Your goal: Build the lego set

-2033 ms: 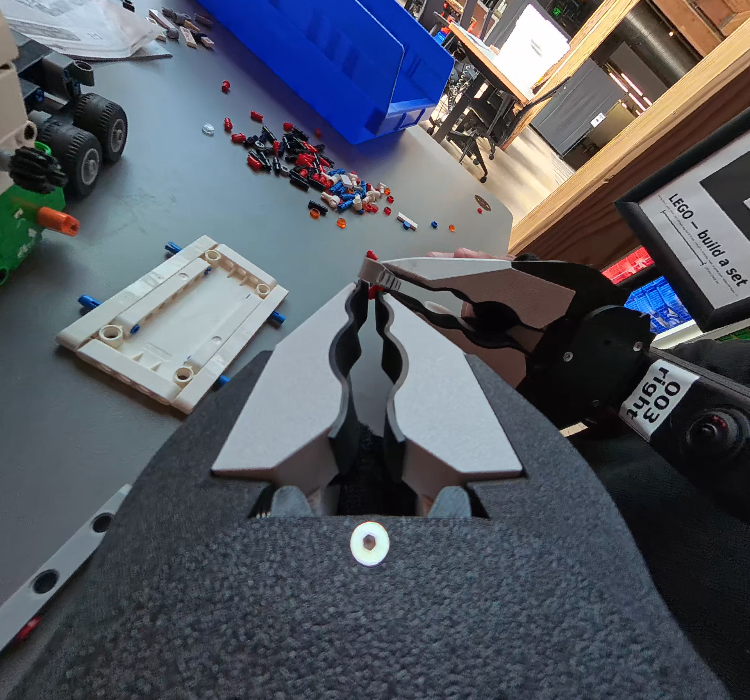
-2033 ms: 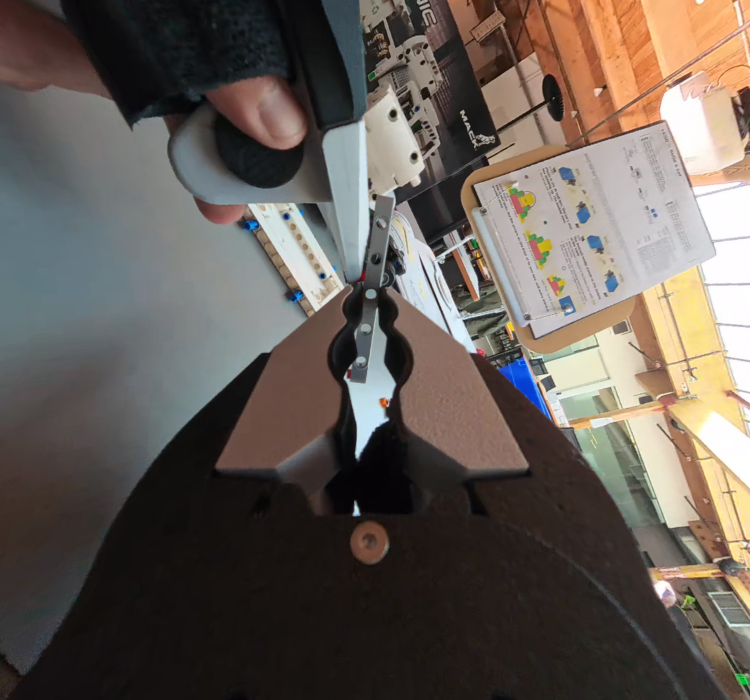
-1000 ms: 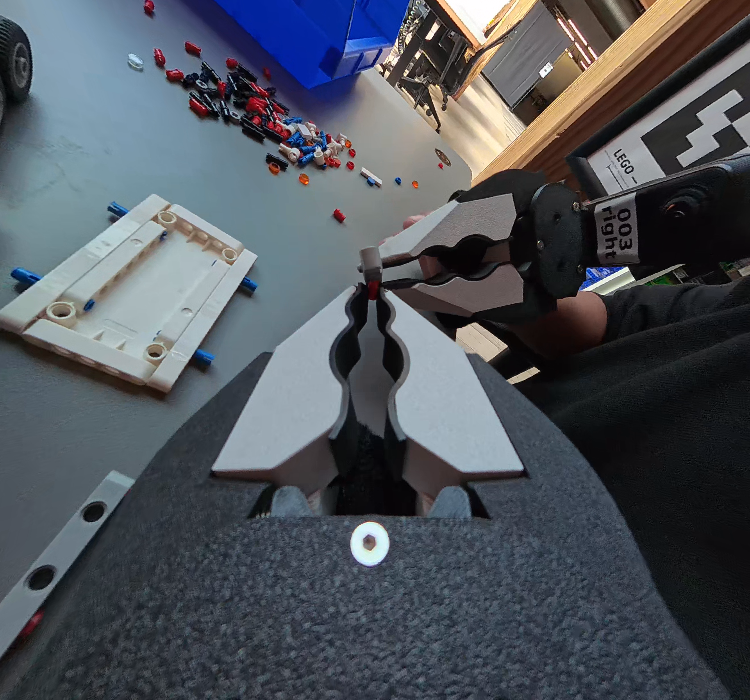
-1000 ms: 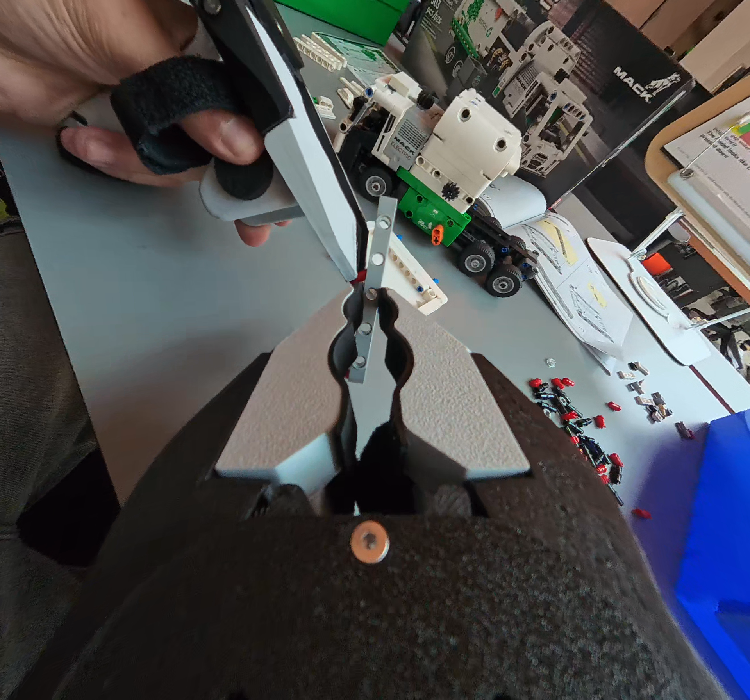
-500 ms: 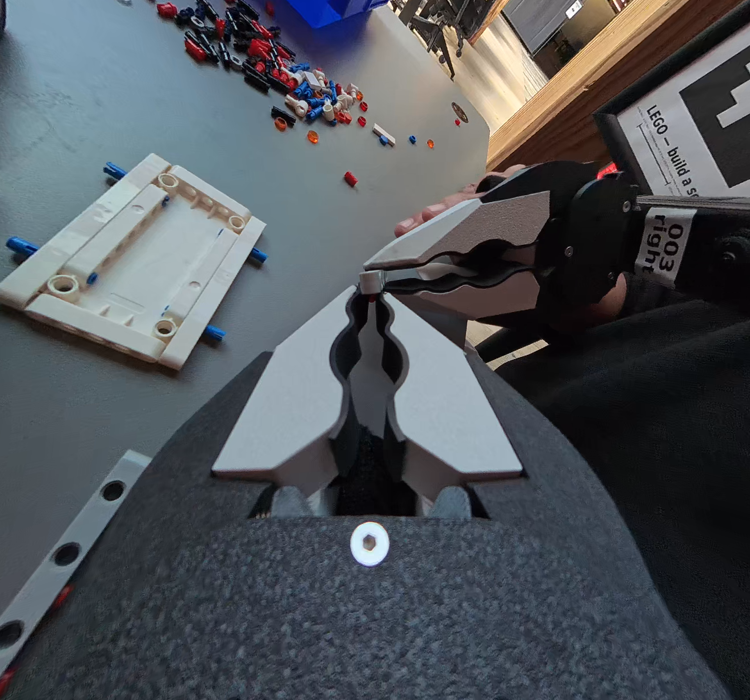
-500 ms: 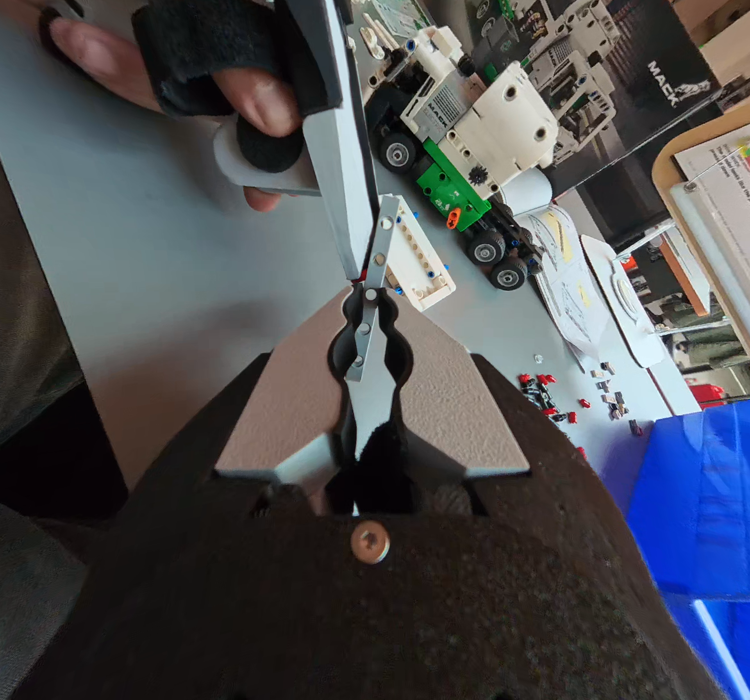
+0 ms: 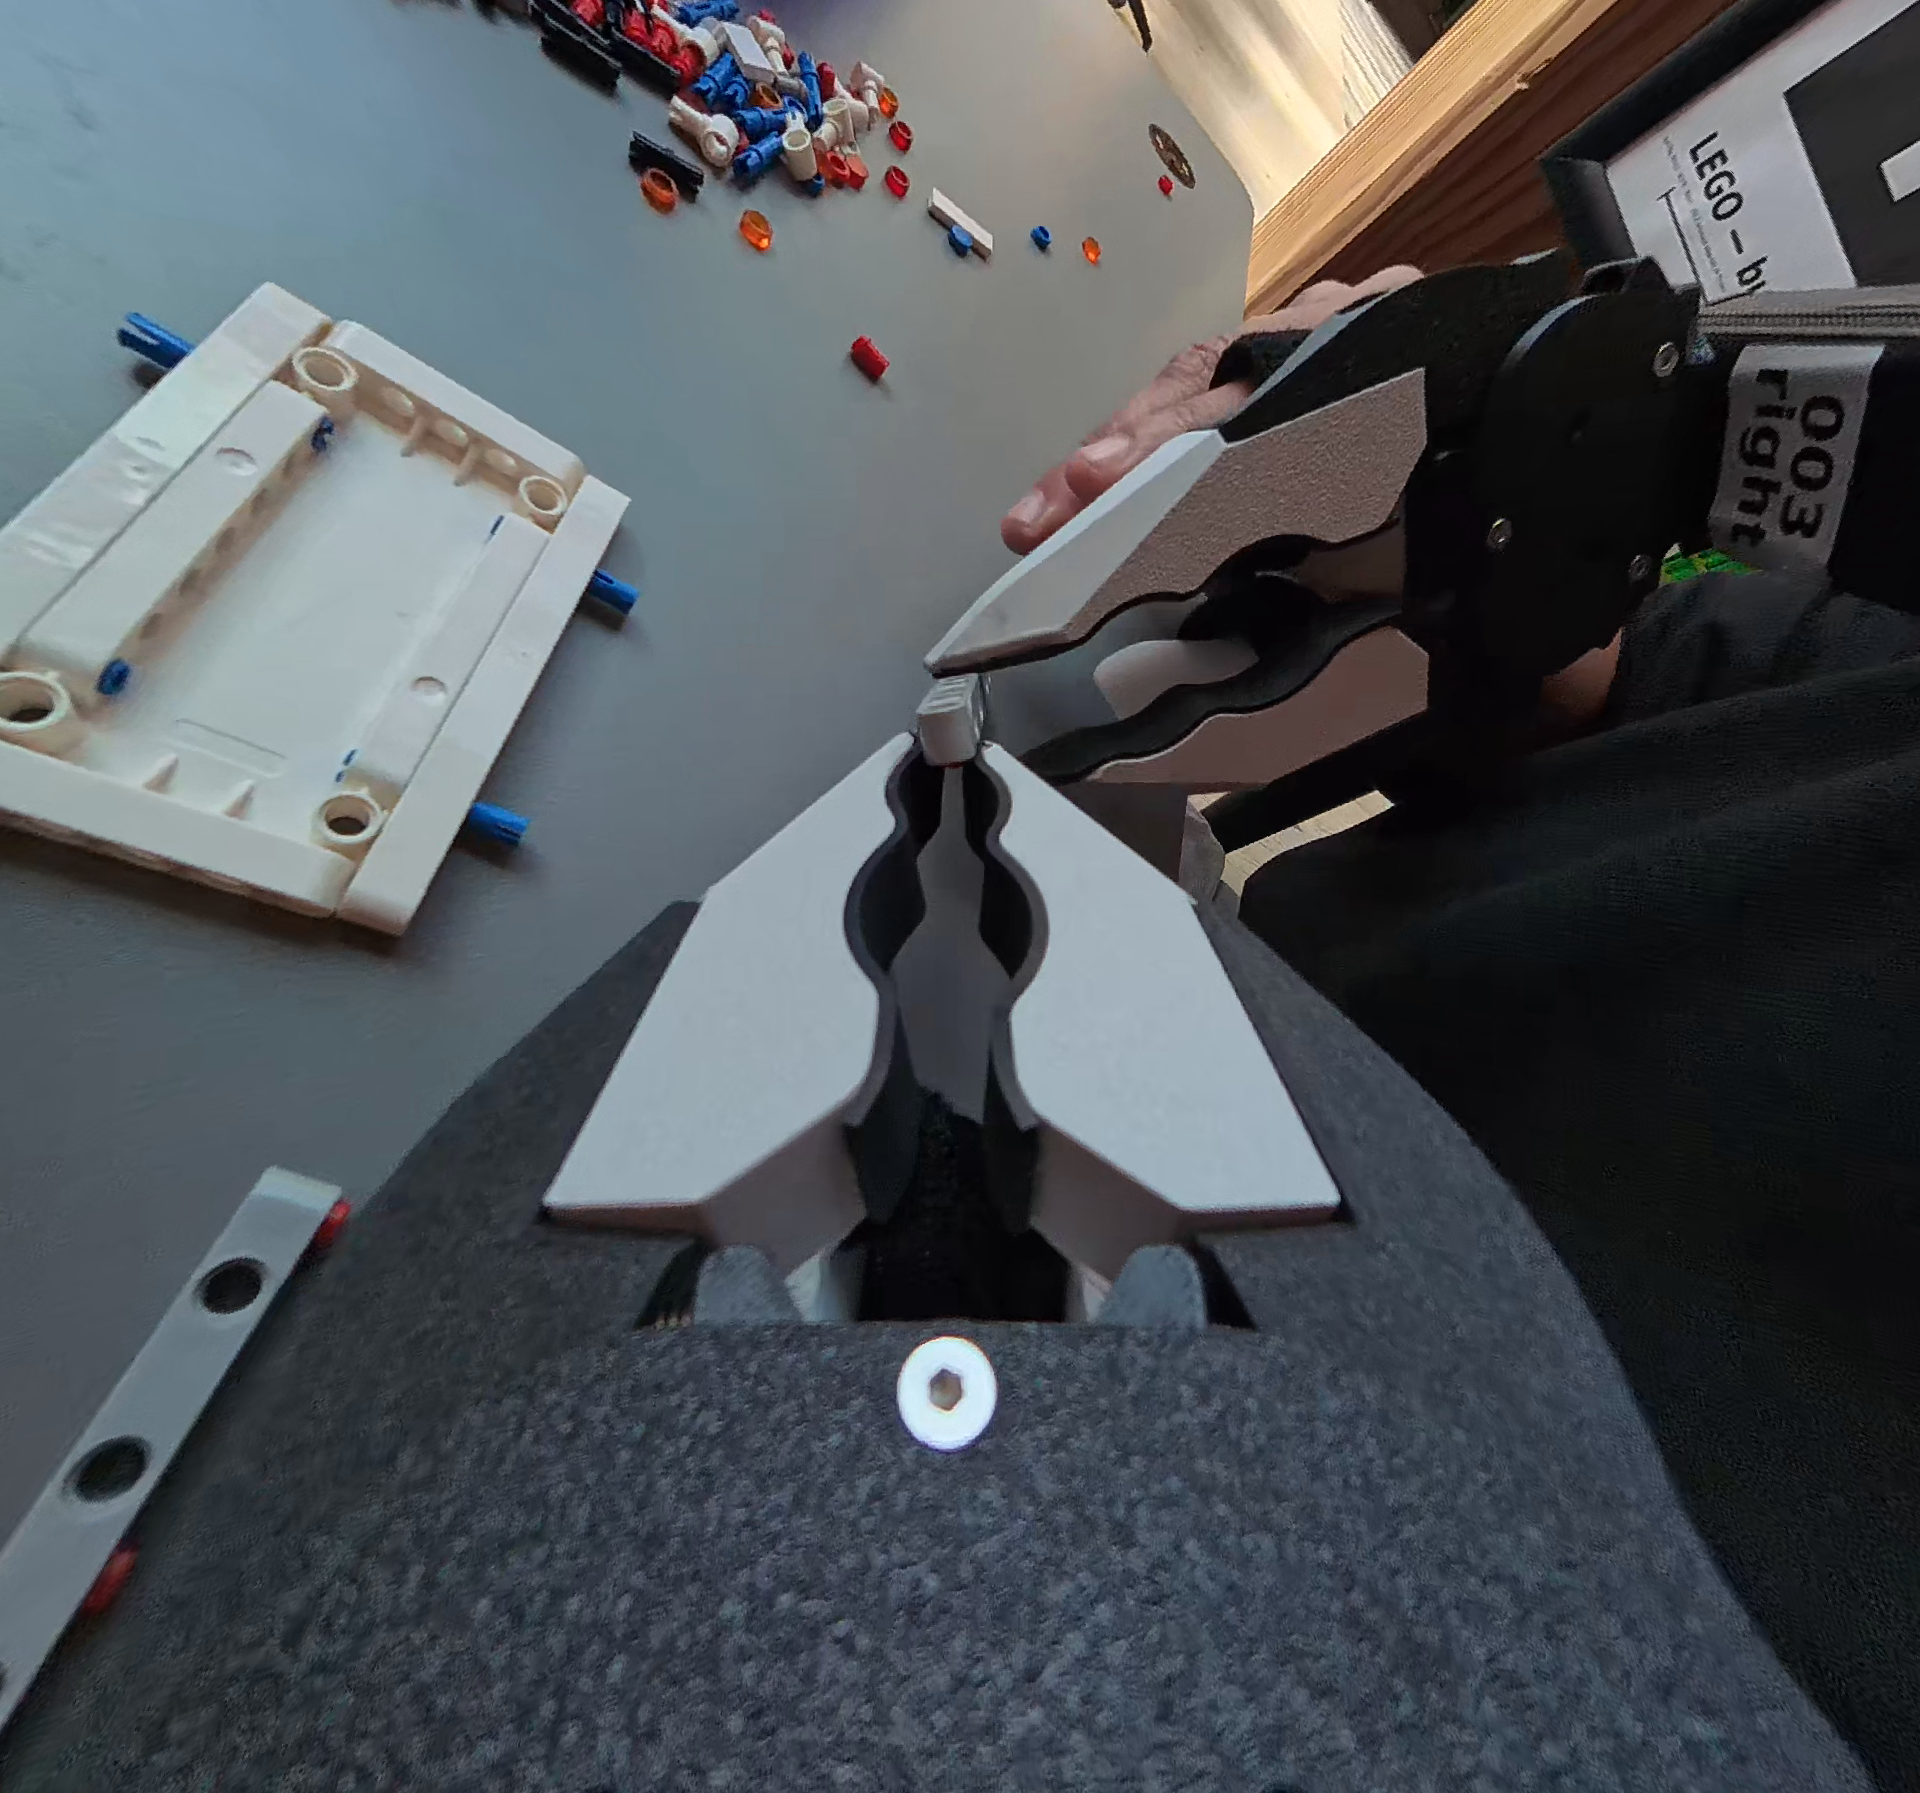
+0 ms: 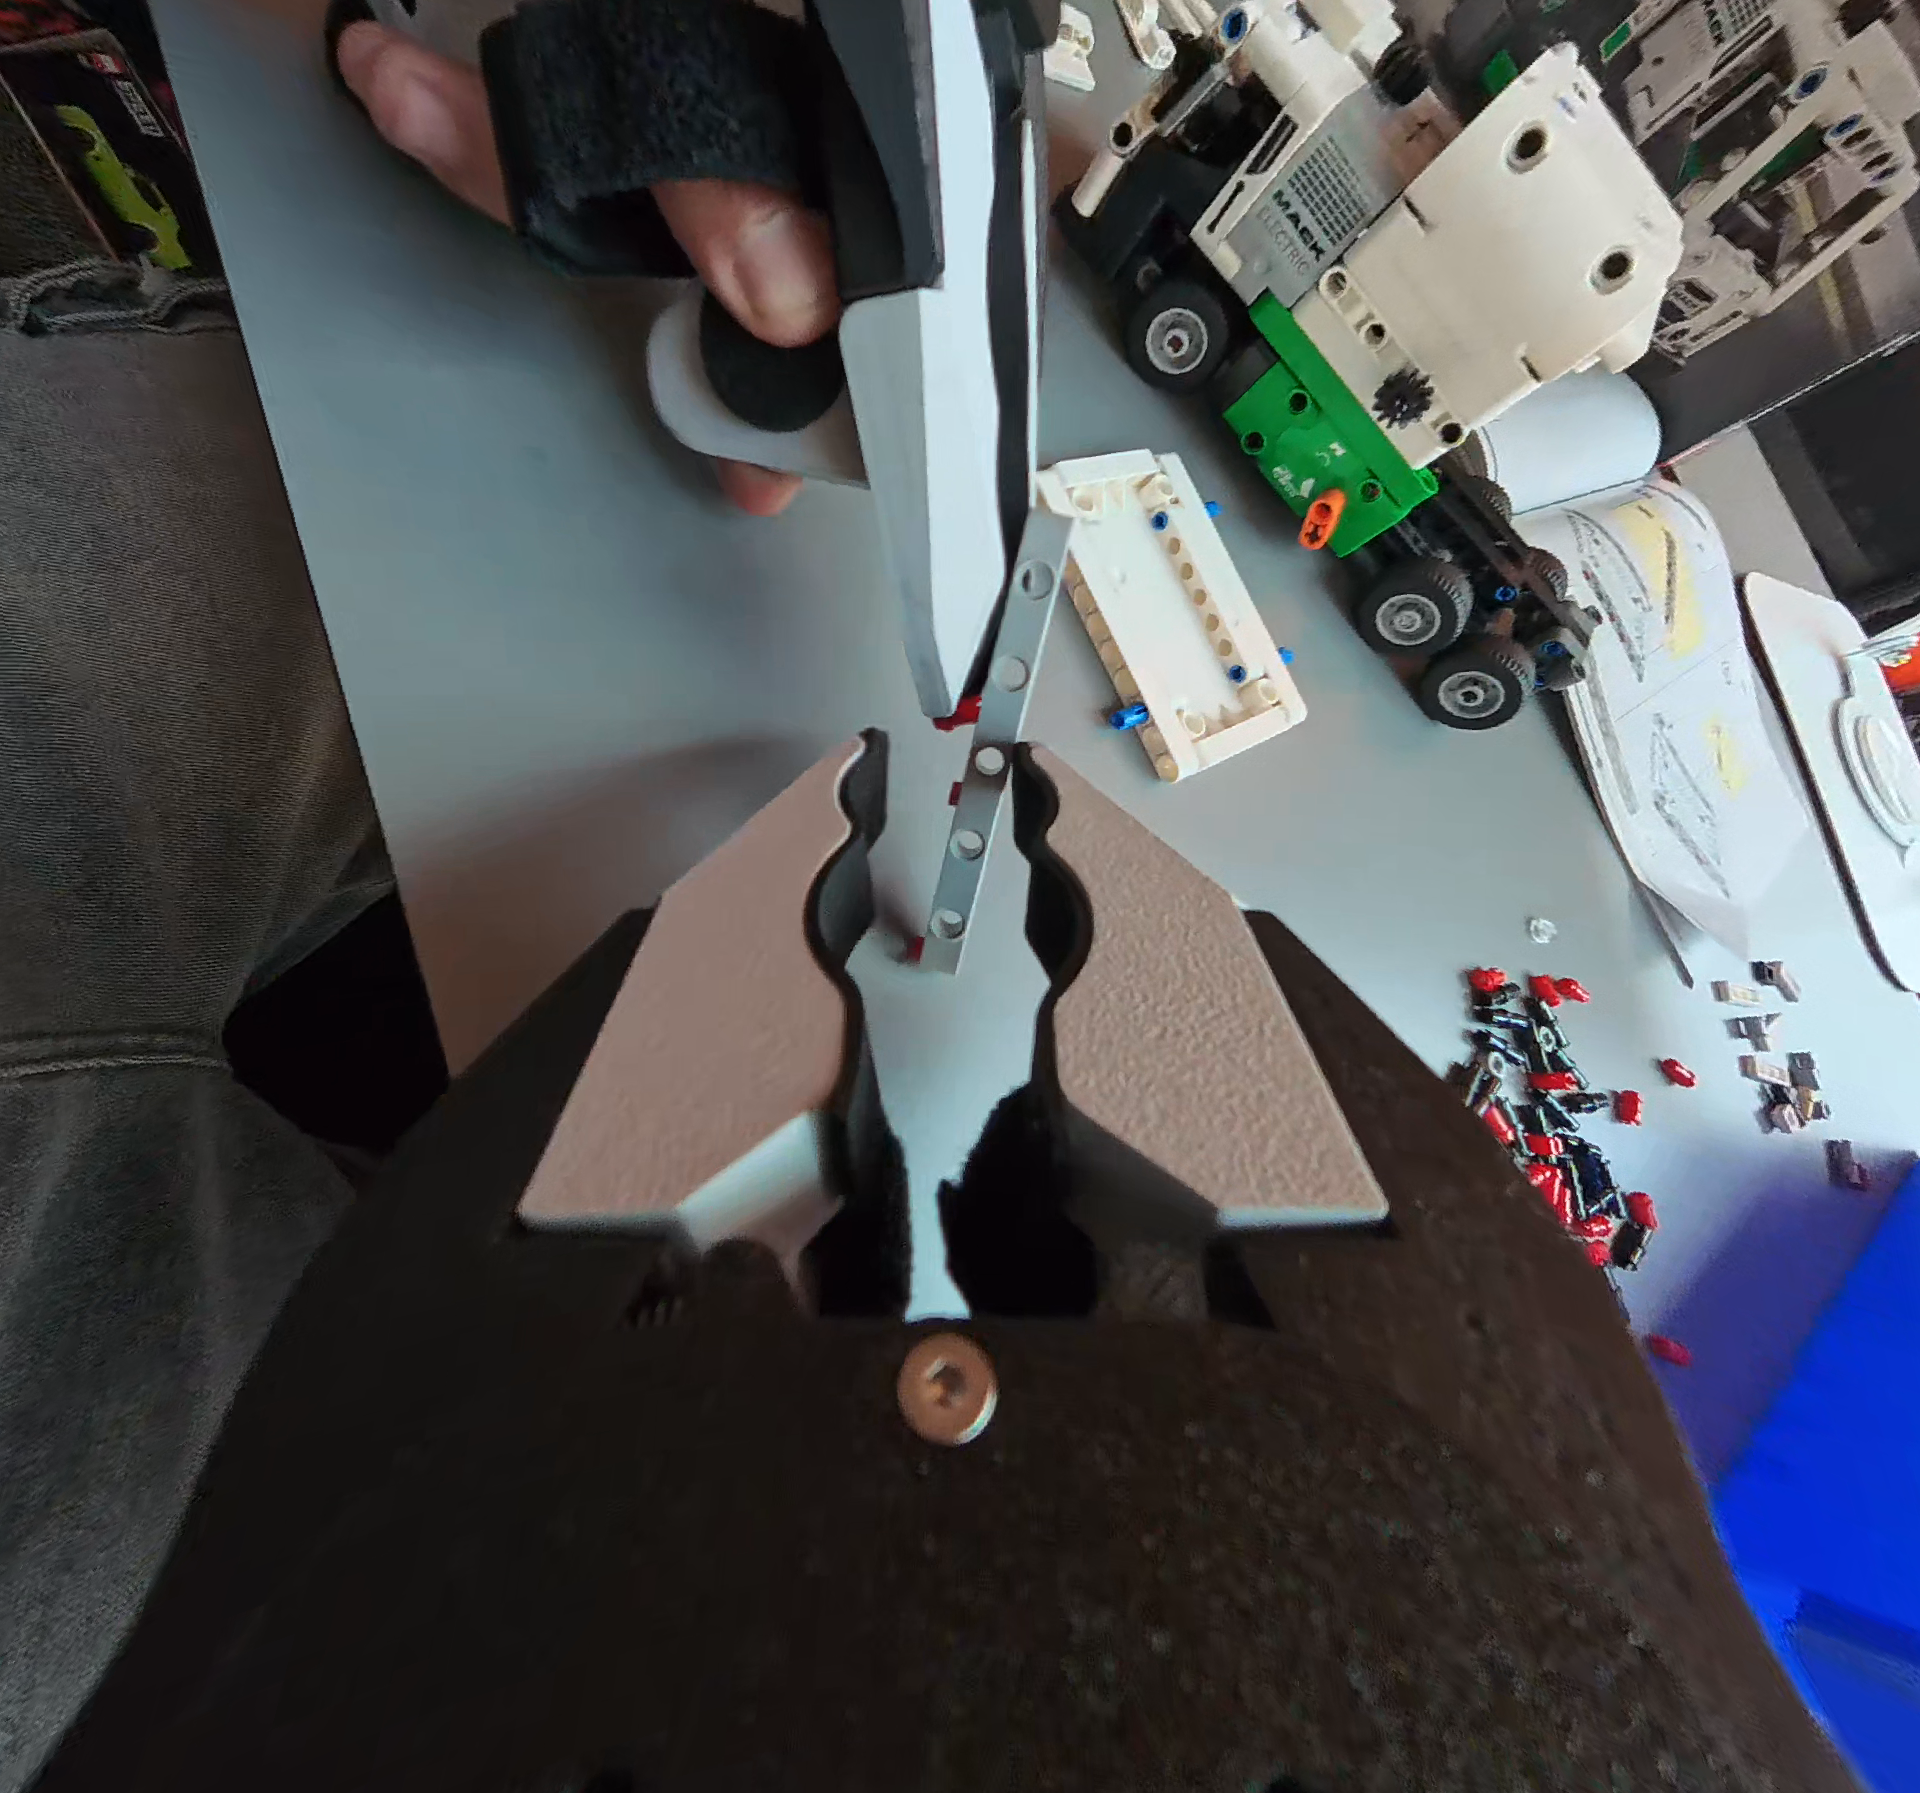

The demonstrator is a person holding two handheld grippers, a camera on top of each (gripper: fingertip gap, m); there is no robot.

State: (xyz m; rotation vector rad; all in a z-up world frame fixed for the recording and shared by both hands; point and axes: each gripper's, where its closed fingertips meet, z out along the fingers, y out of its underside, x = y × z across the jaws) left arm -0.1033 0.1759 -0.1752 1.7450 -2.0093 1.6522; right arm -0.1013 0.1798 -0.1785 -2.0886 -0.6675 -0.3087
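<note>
— Where do our fingers stand?

— Our left gripper (image 7: 948, 756) has its fingers pressed together at the tips, pinching a small red pin (image 8: 958, 710) that sits in the grey beam (image 8: 1000, 694). In the left wrist view only the beam's end pokes out just past the tips. Our right gripper (image 8: 943, 756) has its fingers spread apart; the beam runs between them, lying against one finger and clear of the other, so it is not clamped.

— And the beam itself?

— It hangs in the air above the grey table (image 7: 260, 185), with a row of holes along it and more red pins showing on one side.

— What lies around it?

— Past the beam, a white frame panel (image 7: 281, 600) with blue pins lies flat on the table. A second grey beam (image 7: 156, 1380) sits at the lower left edge of the left wrist view. Farther off we see a scatter of small loose pieces (image 7: 727, 102), the partly built white and green truck (image 8: 1382, 289), an open instruction booklet (image 8: 1662, 704) and a blue bin (image 8: 1849, 1431).
</note>
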